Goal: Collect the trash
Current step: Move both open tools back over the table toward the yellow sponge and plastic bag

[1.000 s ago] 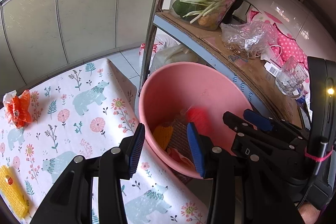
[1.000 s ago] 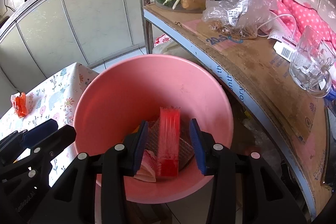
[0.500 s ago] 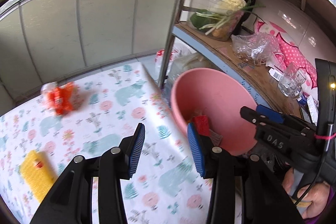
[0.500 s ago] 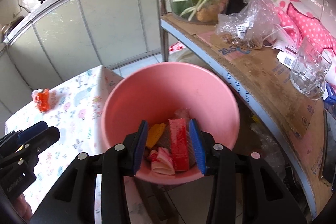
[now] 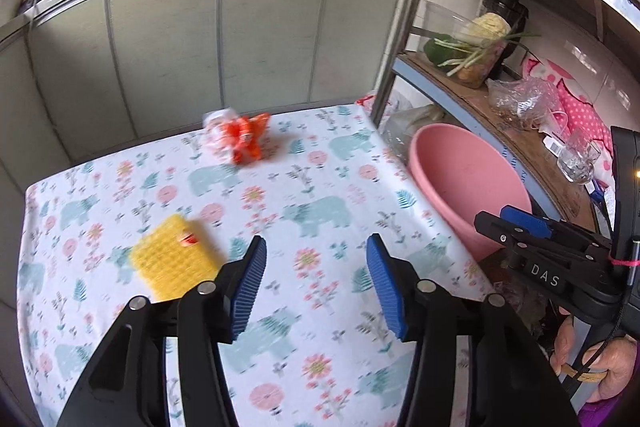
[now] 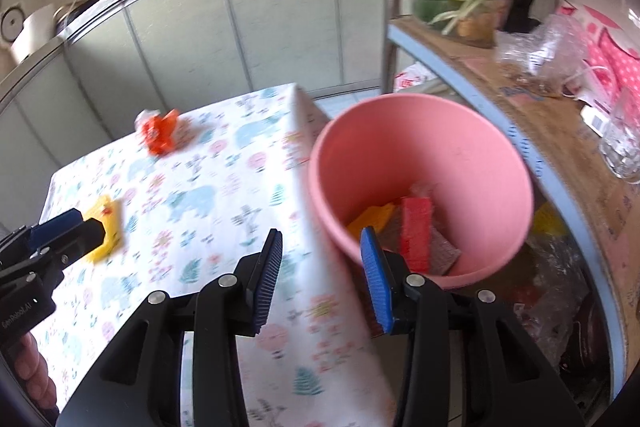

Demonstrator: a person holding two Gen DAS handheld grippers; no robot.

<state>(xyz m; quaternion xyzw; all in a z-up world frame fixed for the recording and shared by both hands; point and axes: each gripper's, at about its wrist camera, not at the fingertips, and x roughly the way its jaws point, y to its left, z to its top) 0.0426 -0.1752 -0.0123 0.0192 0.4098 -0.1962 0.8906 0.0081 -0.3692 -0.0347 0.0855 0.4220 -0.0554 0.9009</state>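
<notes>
A pink bucket (image 5: 460, 171) stands beside the table's right edge; in the right wrist view (image 6: 400, 131) it holds a red packet (image 6: 416, 231), a yellow piece and other wrappers. On the floral tablecloth (image 5: 304, 195) lie a crumpled orange wrapper (image 5: 244, 139) at the far side and a yellow waffle-textured packet (image 5: 172, 259) on the left. They also show in the right wrist view: the orange wrapper (image 6: 160, 131), the yellow packet (image 6: 106, 227). My left gripper (image 5: 316, 279) is open and empty above the table. My right gripper (image 6: 320, 275) is open and empty by the bucket's near rim.
A metal shelf rack (image 5: 404, 27) stands right of the bucket, with a tub of vegetables (image 5: 472, 47), a plastic bag (image 5: 520, 103) and a glass mug (image 5: 576, 159) on its cardboard-lined shelf. Grey cabinets (image 5: 200, 47) run behind the table.
Both grippers have pulled back and swung left, away from the bucket toward the table. The red packet now lies in the bucket. The orange and yellow trash came into fuller view.
</notes>
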